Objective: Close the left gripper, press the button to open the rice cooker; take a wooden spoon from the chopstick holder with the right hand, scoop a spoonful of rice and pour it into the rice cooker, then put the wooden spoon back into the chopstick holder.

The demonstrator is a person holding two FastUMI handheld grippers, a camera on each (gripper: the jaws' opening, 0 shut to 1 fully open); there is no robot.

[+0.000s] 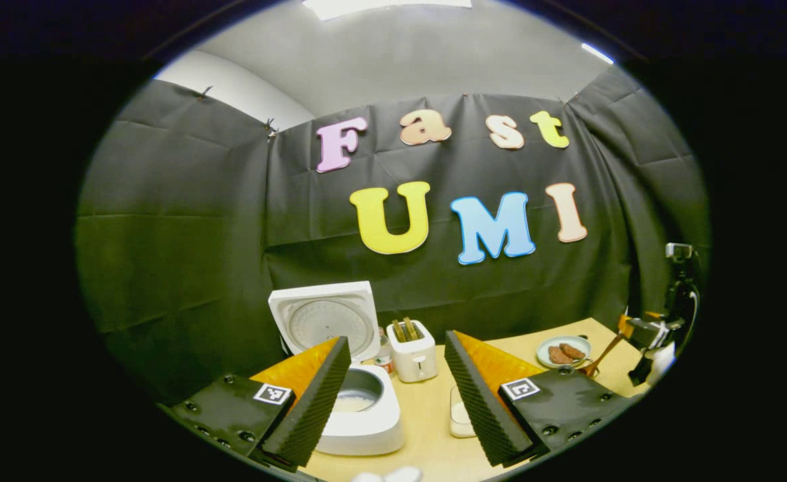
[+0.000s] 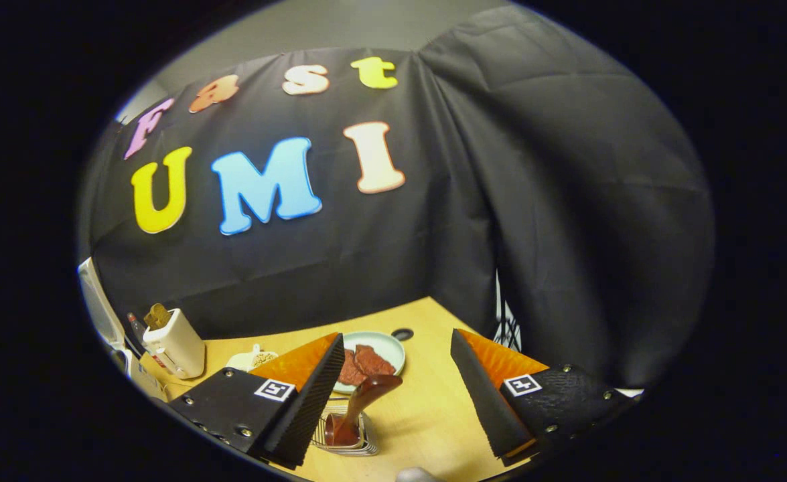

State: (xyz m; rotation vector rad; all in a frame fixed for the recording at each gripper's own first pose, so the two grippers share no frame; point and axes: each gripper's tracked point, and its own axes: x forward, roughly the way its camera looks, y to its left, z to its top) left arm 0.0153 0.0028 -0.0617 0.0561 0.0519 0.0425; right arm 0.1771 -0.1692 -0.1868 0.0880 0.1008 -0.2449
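Observation:
The white rice cooker [image 1: 373, 428] stands open, its lid [image 1: 326, 320] tilted up, and a little rice shows in the inner pot [image 1: 356, 396]. My left gripper [image 1: 396, 338] is open above the table, with the cooker behind its left finger. A glass of rice [image 1: 460, 416] stands beside its right finger. A dark wooden spoon [image 2: 365, 402] leans in the wire chopstick holder [image 2: 347, 438]. My right gripper [image 2: 396, 335] is open, the spoon close to its left finger and touched by neither. The right gripper [image 1: 648, 335] also shows at the far right of the left gripper view, by the spoon [image 1: 602, 356].
A white toaster [image 1: 413, 351] [image 2: 175, 347] with bread stands beside the cooker. A pale plate [image 2: 391, 347] [image 1: 542, 348] with brown patties lies behind the holder. A small white dish [image 2: 252, 359] sits near the toaster. The black cloth wall closes the table's back and right.

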